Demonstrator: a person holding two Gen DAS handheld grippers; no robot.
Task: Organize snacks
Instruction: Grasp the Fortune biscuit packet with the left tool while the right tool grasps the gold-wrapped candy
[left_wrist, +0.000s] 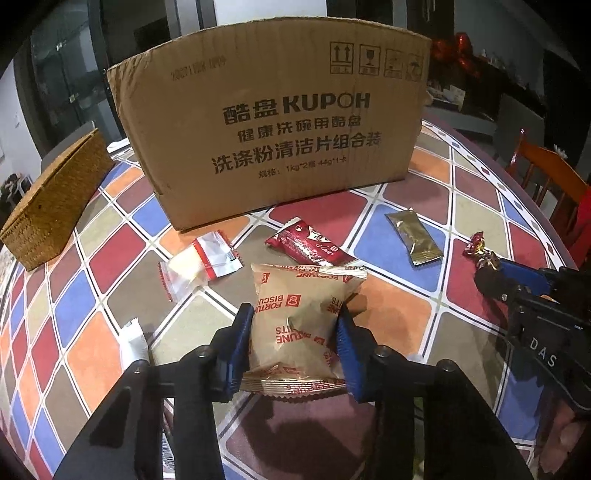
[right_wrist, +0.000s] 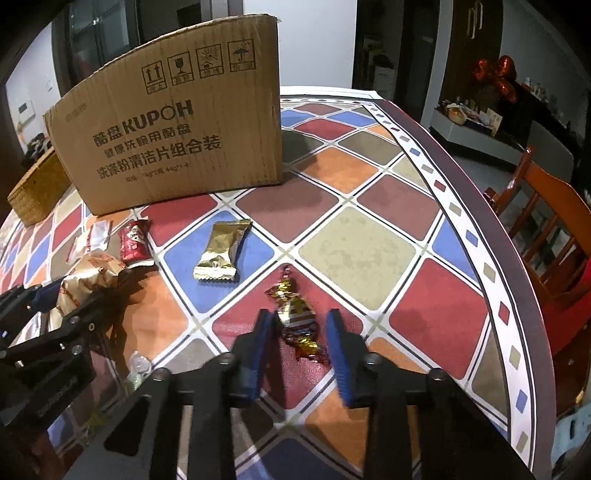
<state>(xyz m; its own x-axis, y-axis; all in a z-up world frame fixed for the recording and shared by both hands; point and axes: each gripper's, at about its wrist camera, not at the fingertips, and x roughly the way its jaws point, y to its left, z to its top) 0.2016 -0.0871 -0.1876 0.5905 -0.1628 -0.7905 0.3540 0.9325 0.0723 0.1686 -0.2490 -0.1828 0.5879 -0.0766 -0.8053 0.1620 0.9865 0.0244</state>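
Two grippers work side by side over a table (right_wrist: 369, 243) covered in coloured diamond tiles. Nearest in the left wrist view, the left gripper (left_wrist: 295, 328) has its blue fingers (left_wrist: 242, 332) pressed against both sides of a tan Fortune Biscuits packet (left_wrist: 299, 317), which dents slightly at the right pad; the packet is clamped between them. In the right wrist view, the right gripper (right_wrist: 298, 336) has its blue pads spread apart on either side of a twist-wrapped candy (right_wrist: 295, 317) in gold and dark red foil. The candy lies on a red tile between the pads, with a gap on each side, so nothing is gripped there.

Just left of the left gripper, a white wrapper (left_wrist: 135, 343) lies at the edge of its finger mount. Beyond the biscuit packet sits a red snack bar (left_wrist: 308, 245), nearly touching the packet's far edge, with a clear pouch with red stripes (left_wrist: 201, 264) to its left. A gold foil sachet (right_wrist: 221, 251) rests on a blue tile, ahead and left of the candy and well apart from the red bar.

Farther back stands a tall cardboard box (left_wrist: 273, 122) printed KUPOH with Chinese text, its near face toward both cameras. To its left lies a woven rattan box (left_wrist: 51, 206) with its lid shut. Off the table's right edge stands a wooden chair (right_wrist: 546, 214).
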